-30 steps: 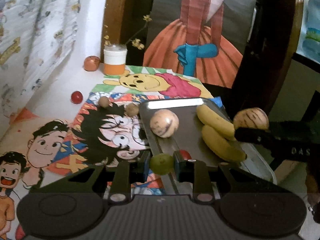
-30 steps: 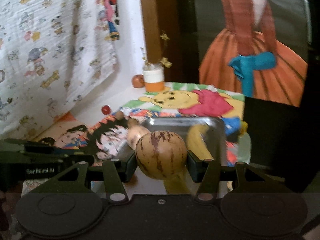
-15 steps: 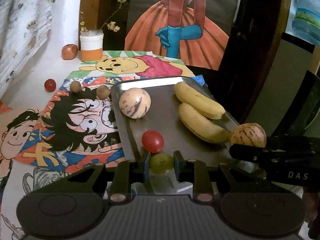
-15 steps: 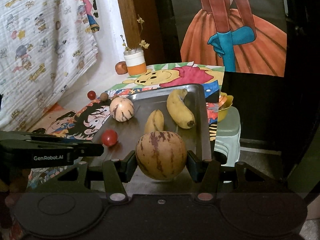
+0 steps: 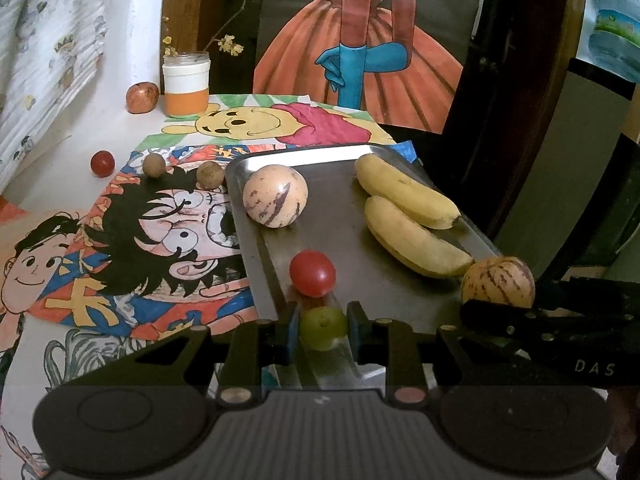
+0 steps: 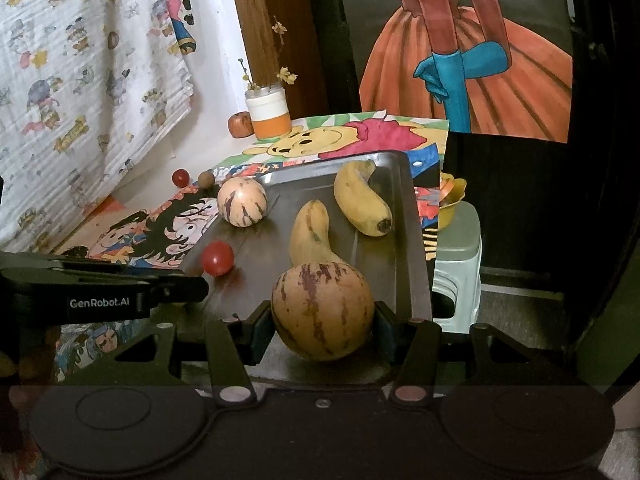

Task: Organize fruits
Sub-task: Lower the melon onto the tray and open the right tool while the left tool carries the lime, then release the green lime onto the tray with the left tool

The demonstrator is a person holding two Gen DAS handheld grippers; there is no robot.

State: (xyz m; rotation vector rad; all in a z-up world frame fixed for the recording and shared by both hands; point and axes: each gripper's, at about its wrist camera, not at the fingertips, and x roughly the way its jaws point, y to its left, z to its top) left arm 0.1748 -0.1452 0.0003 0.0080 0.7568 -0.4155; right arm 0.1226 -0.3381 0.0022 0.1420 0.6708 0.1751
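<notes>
Count, left wrist view: 1 metal tray (image 5: 404, 312); on it 2 bananas (image 5: 408, 196), 1 striped melon (image 5: 275, 195) and 1 red tomato (image 5: 312, 273). Off tray, on the cartoon mats (image 5: 132, 236): 2 brown round fruits (image 5: 153, 165) at approx. 10 o'clock from the tray, 1 small red fruit (image 5: 102, 163) further left, 1 reddish apple (image 5: 142, 97) beside 1 orange-and-white jar (image 5: 186, 84) at 11 o'clock. Held items: 1 green fruit (image 5: 323, 326), 1 second striped melon (image 6: 322, 312).

Pose: left gripper (image 5: 323, 330) low over the tray's near left edge, pointing fwd along the tray. Right gripper (image 6: 322, 320) low over the tray's near right corner, also pointing fwd; seen in the left wrist view at 3 o'clock.

Claw state: left gripper pinching the green fruit, pads tight on both sides. Right gripper clamped on the second striped melon, jaws wide apart to fit it.

Position rel. to claw: green fruit sits between the left pads; tomato just ahead at 12 o'clock, nearly touching it. Second striped melon fills the right jaws; nearer banana directly beyond it at 12 o'clock; whether it rests on the tray, cannot tell.
</notes>
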